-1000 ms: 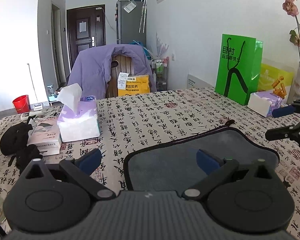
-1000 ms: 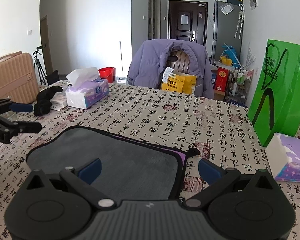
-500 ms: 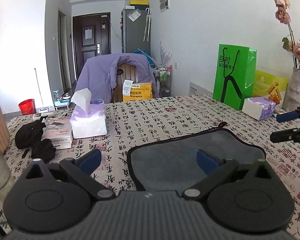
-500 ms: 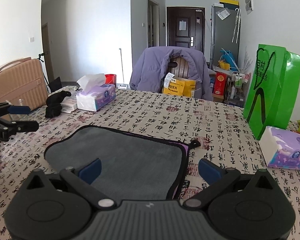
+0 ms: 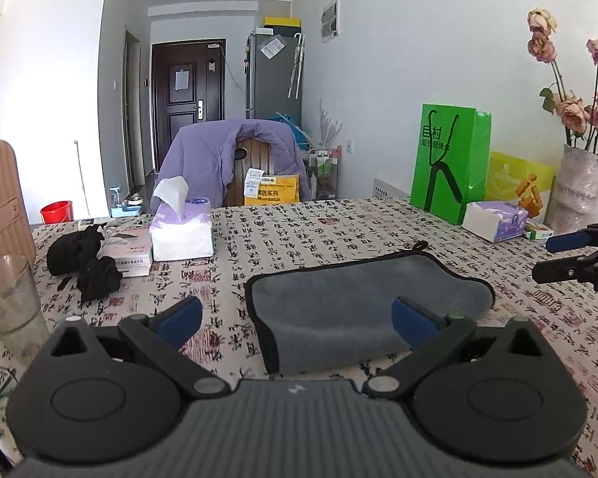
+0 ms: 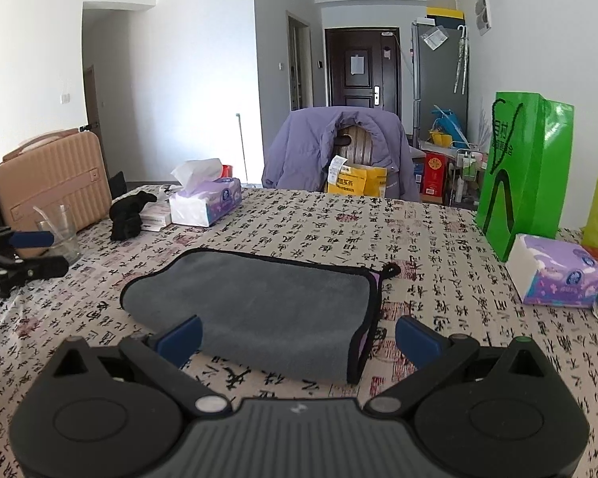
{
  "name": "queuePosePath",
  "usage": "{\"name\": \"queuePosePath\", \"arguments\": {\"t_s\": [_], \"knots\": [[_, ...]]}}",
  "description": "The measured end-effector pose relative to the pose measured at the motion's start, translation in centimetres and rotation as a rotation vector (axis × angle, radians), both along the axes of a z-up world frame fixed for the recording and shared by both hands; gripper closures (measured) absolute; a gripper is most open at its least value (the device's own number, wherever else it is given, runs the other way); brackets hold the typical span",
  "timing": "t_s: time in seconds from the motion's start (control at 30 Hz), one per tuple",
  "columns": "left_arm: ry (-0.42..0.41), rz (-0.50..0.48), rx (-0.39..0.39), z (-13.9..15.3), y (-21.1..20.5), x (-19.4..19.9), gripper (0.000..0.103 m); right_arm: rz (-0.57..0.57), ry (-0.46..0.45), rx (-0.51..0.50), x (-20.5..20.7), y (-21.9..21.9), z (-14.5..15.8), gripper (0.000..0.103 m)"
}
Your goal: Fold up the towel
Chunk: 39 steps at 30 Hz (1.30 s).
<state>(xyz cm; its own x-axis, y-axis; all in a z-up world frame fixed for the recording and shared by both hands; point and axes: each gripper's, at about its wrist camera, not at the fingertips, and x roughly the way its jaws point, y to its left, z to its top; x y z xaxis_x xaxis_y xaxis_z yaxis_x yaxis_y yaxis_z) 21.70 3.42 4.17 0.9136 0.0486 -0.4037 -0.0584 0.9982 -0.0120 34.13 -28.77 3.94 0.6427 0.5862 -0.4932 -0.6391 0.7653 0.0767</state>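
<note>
Tissue box (image 5: 182, 228), green bag (image 5: 450, 161) (upright) — black cloth (image 5: 84, 257) beside glass (image 5: 14, 292).

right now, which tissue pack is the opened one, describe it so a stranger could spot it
Start at the table with the calligraphy-print cloth and find the purple-draped chair at its far end. The opened tissue pack sits before it toward the beige suitcase, beside black cloth. A white tissue sticks up from its top, unlike the sealed pack by the green bag.

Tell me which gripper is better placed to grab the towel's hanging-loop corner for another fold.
Probably the right gripper. The loop sits at the gray towel's far corner on its side, with that bound edge between its open fingers. The left gripper, also open, faces the opposite end.
</note>
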Motion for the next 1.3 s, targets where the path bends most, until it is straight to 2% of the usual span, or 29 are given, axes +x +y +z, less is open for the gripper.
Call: {"name": "queuePosePath", "arguments": {"t_s": [0.23, 0.6, 0.83, 1.3], "knots": [[-0.013, 0.007, -0.044, -0.8, -0.8, -2.5, 0.0, -0.018, 0.009, 0.038, -2.3, -1.2, -0.8, 0.0], [0.005, 0.016, -0.035, -2.2, -2.2, -6.3, 0.0, -0.046, 0.04, 0.047, -6.4, -2.9, -2.3, 0.0], [0.025, 0.035, -0.067, -3.3, -2.1, -9.0, 0.0, -0.052, 0.045, 0.025, -8.9, -3.8, -2.8, 0.0], [0.052, 0.061, -0.069, -4.4, -2.4, -12.1, 0.0, -0.081, 0.055, 0.005, -12.7, -5.2, -3.9, 0.0]]}}
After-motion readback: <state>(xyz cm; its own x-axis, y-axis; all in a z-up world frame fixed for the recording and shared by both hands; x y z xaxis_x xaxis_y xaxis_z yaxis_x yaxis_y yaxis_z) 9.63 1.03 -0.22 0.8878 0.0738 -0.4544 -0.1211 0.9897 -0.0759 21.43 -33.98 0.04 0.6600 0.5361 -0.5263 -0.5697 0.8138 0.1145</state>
